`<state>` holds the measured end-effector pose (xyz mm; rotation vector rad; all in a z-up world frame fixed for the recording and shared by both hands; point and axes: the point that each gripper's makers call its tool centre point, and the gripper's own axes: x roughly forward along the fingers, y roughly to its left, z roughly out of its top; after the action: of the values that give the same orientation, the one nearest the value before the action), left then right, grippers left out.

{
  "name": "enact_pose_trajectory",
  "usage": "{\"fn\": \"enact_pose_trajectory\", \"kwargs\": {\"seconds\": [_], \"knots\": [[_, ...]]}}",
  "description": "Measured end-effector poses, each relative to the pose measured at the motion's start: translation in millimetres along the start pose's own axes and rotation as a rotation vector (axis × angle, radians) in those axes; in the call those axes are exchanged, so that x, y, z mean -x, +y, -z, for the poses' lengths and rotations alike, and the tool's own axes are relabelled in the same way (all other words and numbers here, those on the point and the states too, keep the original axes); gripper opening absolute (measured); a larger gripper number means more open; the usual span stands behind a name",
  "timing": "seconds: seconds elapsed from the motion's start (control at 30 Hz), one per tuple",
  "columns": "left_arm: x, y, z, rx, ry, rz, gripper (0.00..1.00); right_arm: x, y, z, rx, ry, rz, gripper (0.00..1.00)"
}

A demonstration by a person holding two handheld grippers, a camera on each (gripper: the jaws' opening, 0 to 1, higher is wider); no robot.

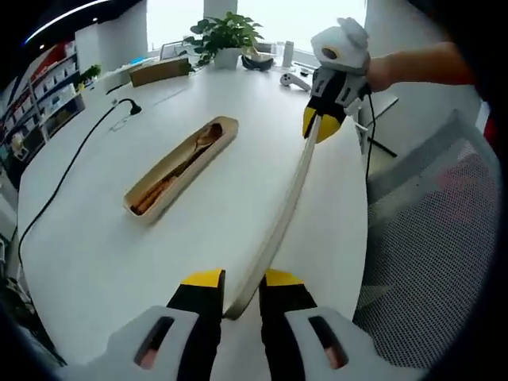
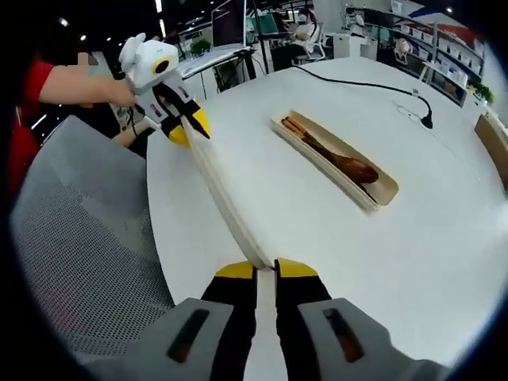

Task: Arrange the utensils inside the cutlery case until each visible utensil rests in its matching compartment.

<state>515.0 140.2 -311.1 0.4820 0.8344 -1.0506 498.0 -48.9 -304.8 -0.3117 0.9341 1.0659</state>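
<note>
left gripper view: the left gripper (image 1: 242, 278) has its yellow-tipped jaws pressed together on the near end of a long pale lid (image 1: 279, 218), held on edge above the white table (image 1: 95, 262).
right gripper view: the right gripper (image 2: 265, 268) pinches the other end of that same lid (image 2: 226, 202); the left gripper (image 2: 189, 127) shows at the far end.
case: the open cutlery case (image 1: 181, 168) lies flat on the table, well apart from the lid, with a wooden spoon (image 1: 208, 136) and what look like chopsticks (image 1: 159, 189) inside.
long axis: the case runs diagonally across the table, spoon bowl at its far end in the left gripper view; the lid's length runs from one gripper to the other, not lined up with the case.
step in hand: probably carrying the lid.
doing it well: i'd keep both pinches firm, move the two ends together so the thin strip doesn't twist or bow, and swing it parallel to the case before lowering.
other things: a potted plant (image 1: 225, 36) and a black cable (image 1: 75, 163) sit on the table; a mesh chair (image 1: 432, 230) stands beside it.
</note>
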Motion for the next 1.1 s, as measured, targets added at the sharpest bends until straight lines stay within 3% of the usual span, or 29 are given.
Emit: {"fn": "enact_pose_trajectory", "kwargs": {"seconds": [0.13, 0.4, 0.53, 0.63, 0.77, 0.9, 1.0, 1.1], "knots": [[0, 3.0, -6.4, 0.024, -0.020, 0.012, 0.17, 8, -4, -4.5, -0.049, -0.055, -0.019, 0.05], [2, 5.0, -15.7, 0.146, -0.051, 0.074, 0.18, 21, -3, -10.1, -0.104, -0.124, -0.075, 0.05], [9, 1.5, -27.3, 0.207, -0.104, 0.133, 0.21, 29, -1, -12.0, -0.240, -0.189, -0.123, 0.05], [16, -1.5, -32.7, 0.237, -0.137, 0.166, 0.22, 39, 3, -16.0, -0.277, -0.246, -0.156, 0.04], [21, -14.9, -30.5, 0.253, -0.121, 0.249, 0.22, 47, 26, -12.0, -0.400, -0.251, -0.276, 0.04], [26, -23.8, -35.1, 0.278, -0.140, 0.300, 0.20, 51, 25, -11.0, -0.496, -0.307, -0.270, 0.03], [31, -32.4, -42.3, 0.350, -0.151, 0.357, 0.19, 54, 21, -9.9, -0.602, -0.341, -0.267, 0.04], [33, -28.2, -45.9, 0.396, -0.172, 0.355, 0.19, 58, 21, -15.5, -0.648, -0.381, -0.275, 0.04]]}}
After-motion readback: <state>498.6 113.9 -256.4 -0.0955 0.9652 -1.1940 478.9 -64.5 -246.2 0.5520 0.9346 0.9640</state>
